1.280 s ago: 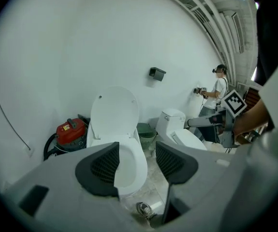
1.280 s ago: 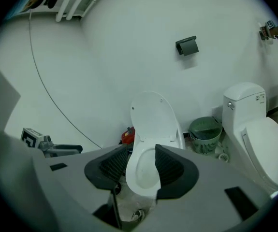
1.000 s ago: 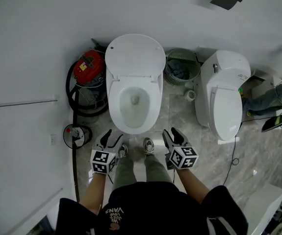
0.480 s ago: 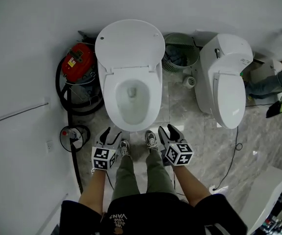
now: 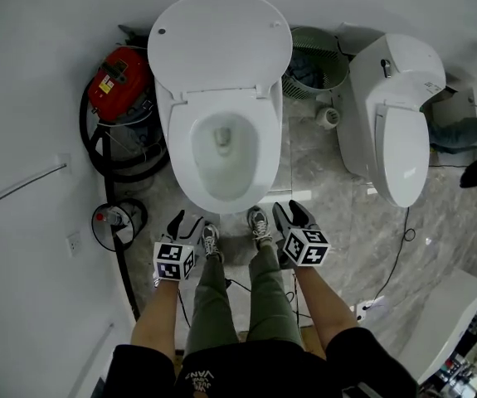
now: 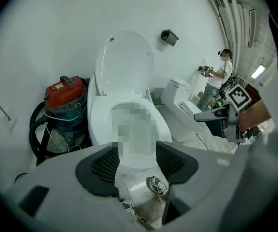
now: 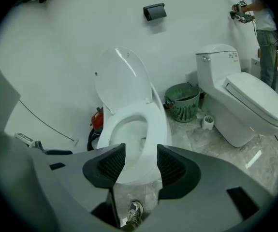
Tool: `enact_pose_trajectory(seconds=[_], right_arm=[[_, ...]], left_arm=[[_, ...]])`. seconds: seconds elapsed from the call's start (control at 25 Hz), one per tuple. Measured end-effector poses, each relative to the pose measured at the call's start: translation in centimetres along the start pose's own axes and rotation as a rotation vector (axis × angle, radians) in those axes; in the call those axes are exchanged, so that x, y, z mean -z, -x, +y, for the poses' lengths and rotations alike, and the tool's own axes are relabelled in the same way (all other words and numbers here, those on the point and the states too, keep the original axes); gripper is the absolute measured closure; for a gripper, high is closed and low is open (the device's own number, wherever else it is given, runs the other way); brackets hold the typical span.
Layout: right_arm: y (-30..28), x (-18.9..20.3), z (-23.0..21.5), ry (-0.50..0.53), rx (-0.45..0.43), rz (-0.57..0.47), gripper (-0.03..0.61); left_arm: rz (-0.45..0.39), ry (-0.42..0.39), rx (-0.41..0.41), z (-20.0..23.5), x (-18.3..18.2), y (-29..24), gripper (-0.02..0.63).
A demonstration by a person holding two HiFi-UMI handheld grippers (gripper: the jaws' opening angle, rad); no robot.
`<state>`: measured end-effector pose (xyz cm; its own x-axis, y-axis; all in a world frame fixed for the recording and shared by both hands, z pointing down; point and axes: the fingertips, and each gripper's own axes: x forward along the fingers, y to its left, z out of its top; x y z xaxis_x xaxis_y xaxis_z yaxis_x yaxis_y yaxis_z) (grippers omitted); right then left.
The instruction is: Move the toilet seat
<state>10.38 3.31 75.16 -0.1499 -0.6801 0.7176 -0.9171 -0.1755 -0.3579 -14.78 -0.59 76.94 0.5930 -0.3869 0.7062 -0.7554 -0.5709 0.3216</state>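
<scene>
A white toilet stands against the wall with its lid (image 5: 219,48) raised. The seat ring (image 5: 190,181) lies down on the bowl. The lid (image 6: 125,64) and the seat ring (image 6: 100,115) also fill the middle of the left gripper view, as do the lid (image 7: 122,81) and ring (image 7: 154,124) in the right gripper view. My left gripper (image 5: 187,220) hangs open just short of the bowl's front, beside my left shoe. My right gripper (image 5: 289,210) is level with it by my right shoe; its jaws are opening with nothing between them. Neither gripper touches the toilet.
A red vacuum cleaner (image 5: 120,77) with a black hose sits left of the toilet. A green waste basket (image 5: 317,56) and a second toilet (image 5: 400,131) with its lid shut stand to the right. A person (image 6: 221,76) stands far right; a cable (image 5: 400,255) trails over the marble floor.
The toilet has grown larger and slid up and left in the head view as I came nearer. Both grippers stay low by my feet in front of the bowl.
</scene>
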Motion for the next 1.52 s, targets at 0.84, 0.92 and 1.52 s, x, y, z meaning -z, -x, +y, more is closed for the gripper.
enact_pose_trajectory(seconds=[0.84, 0.92, 1.52], right_arm=[[-8.9, 7.8, -1.6, -0.182, -0.053, 0.096, 0.319], [-9.3, 8.4, -1.6, -0.193, -0.055, 0.099, 0.319], [-11.0, 10.0, -2.3, -0.227, -0.069, 0.107, 0.316]], left_arm=[[0.016, 0.388, -0.020, 5.1, 6.2, -8.5, 0.290], [0.016, 0.404, -0.014, 5.0, 6.6, -8.9, 0.284], [-0.014, 0.480, -0.010, 4.6, 7.1, -11.4, 0.261]])
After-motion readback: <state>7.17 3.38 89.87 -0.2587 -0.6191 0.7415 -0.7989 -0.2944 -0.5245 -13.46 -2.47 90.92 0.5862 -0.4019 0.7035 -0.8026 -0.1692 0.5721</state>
